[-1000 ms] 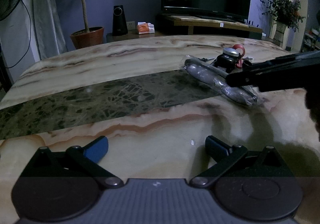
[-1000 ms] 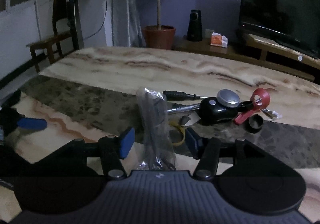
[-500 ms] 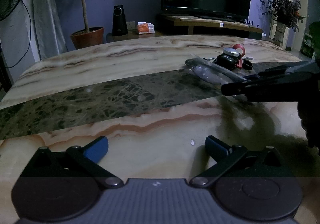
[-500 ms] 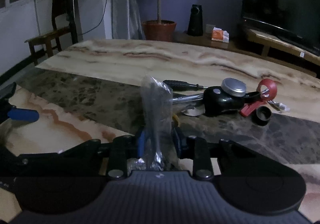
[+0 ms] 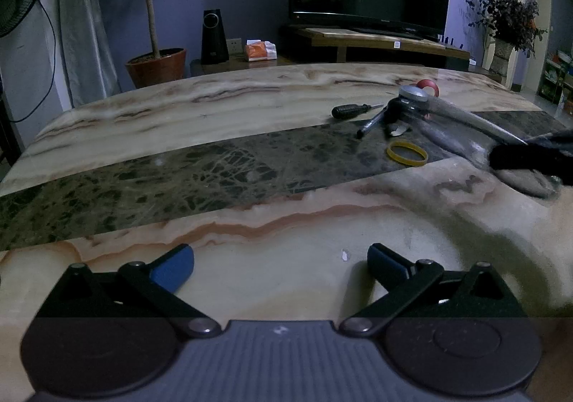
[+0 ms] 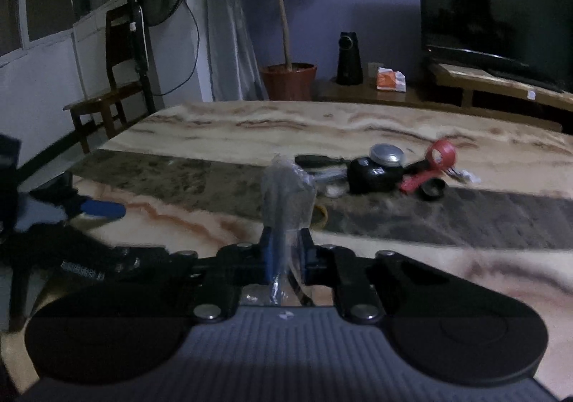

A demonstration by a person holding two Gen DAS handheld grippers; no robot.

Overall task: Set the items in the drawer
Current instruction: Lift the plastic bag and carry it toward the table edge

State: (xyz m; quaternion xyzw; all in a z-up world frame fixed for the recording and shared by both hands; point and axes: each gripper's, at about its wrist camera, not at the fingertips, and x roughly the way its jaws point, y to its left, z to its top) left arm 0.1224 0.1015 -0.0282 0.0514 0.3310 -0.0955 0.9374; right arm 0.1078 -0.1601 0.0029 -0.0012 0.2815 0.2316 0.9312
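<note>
My right gripper (image 6: pixel 286 251) is shut on a long clear plastic bag (image 6: pixel 286 194) with dark items inside and holds it lifted above the marble table. In the left wrist view the bag (image 5: pixel 462 126) slants up from that gripper (image 5: pixel 530 156) at the right edge. My left gripper (image 5: pixel 281 262) is open and empty, low over the near part of the table (image 5: pixel 250 230). No drawer is in view.
A pile lies on the table: a screwdriver (image 5: pixel 349 110), a pen (image 5: pixel 372 122), a yellow rubber band (image 5: pixel 407 152), a black device with a silver cap (image 6: pixel 376 169), a red tool (image 6: pixel 429 165). Beyond stand a TV, a potted plant, a fan and a chair.
My right gripper closed on the plastic bag and lifted it off the table toward the near right, uncovering the yellow rubber band. My left gripper has not moved.
</note>
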